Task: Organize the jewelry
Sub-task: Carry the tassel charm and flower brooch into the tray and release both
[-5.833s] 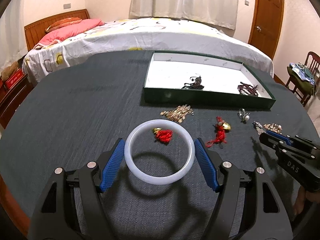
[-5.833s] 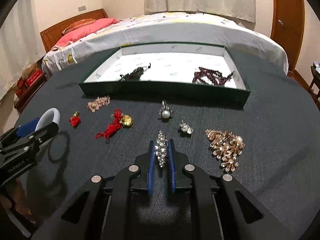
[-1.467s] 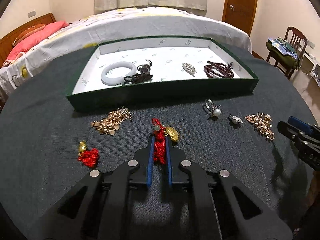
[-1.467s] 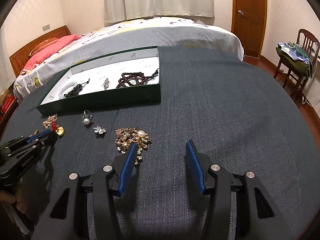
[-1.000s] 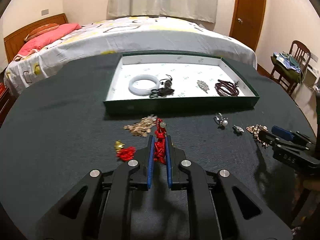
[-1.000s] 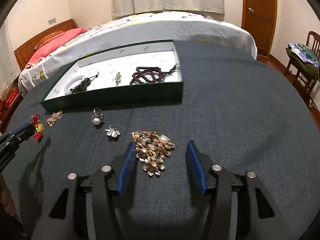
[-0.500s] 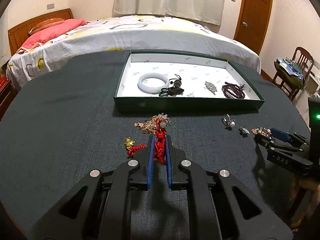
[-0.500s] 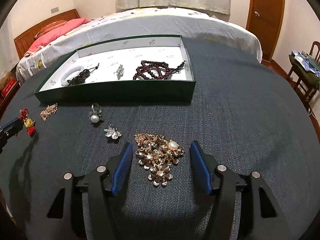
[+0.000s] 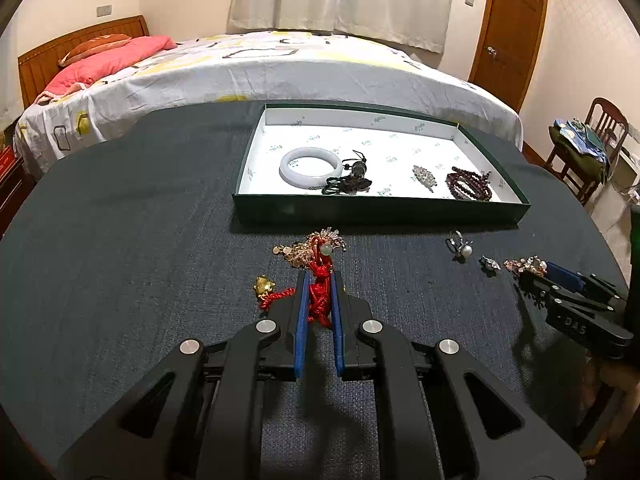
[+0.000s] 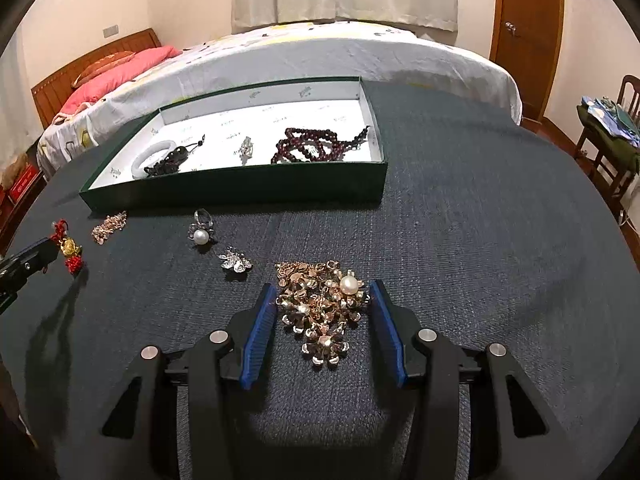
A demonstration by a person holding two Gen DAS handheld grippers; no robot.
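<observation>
— Any writing? What do the grippers hold?

— "DAS" on the right gripper [image 9: 530, 276]. Left gripper [image 9: 319, 294] pinches a red tassel [image 9: 320, 300]; the right's jaws are closing around a gold cluster [image 10: 320, 300], pads not touching.

— Beyond?

— Dark cloth table [image 10: 480, 260], green tray [image 9: 380, 212] with printed lining, unreadable; then a bed [image 9: 280, 68], curtains, door.

Left tool [image 9: 318, 280] clamped, right tool [image 10: 322, 300] closing

Red tassel [image 9: 319, 296], green tray [image 9: 380, 211], gold necklace [image 10: 320, 300]
</observation>
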